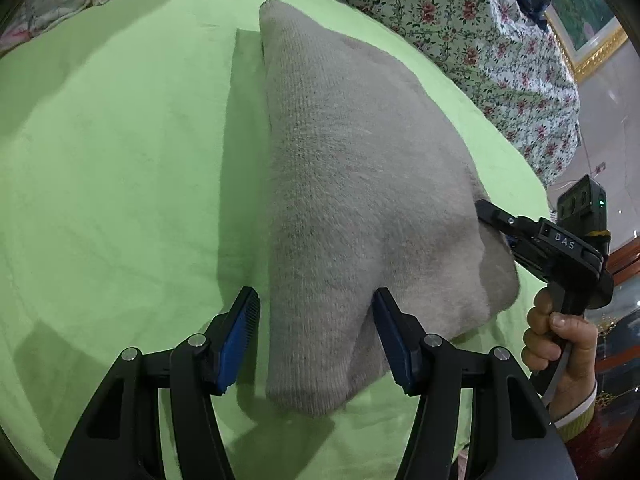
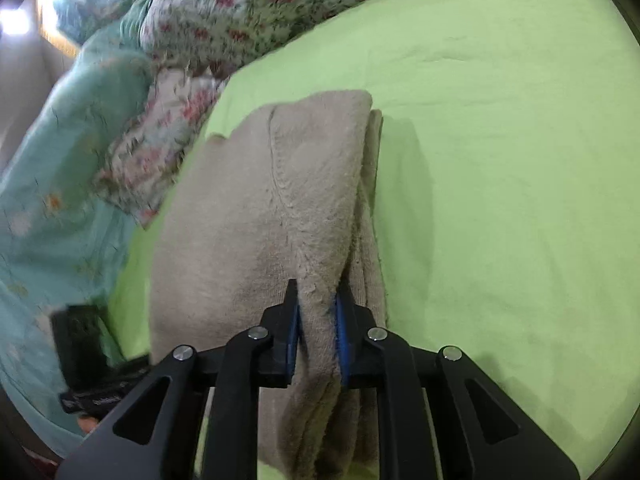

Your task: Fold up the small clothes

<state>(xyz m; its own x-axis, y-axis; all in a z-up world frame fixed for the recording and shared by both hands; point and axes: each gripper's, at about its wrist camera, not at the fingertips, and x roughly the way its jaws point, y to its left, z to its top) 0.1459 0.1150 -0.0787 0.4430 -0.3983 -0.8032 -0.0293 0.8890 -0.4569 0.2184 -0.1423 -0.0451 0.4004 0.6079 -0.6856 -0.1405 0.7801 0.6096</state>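
Note:
A beige knitted garment [image 1: 352, 184] lies folded on the green sheet [image 1: 120, 160]. My left gripper [image 1: 316, 332] is open, its blue-padded jaws standing on either side of the garment's near corner without pinching it. My right gripper [image 1: 496, 220] reaches in from the right and is shut on the garment's right edge. In the right wrist view the right gripper [image 2: 318, 320] pinches a thick fold of the beige garment [image 2: 256, 216], which is lifted at that edge. The left gripper's handle [image 2: 92, 364] shows dark and blurred at lower left.
A floral quilt [image 1: 480, 32] borders the green sheet at the back and right. A teal blanket [image 2: 60, 200] and the floral quilt [image 2: 192, 40] lie to the left in the right wrist view. A gold-framed picture [image 1: 588, 40] is at far right.

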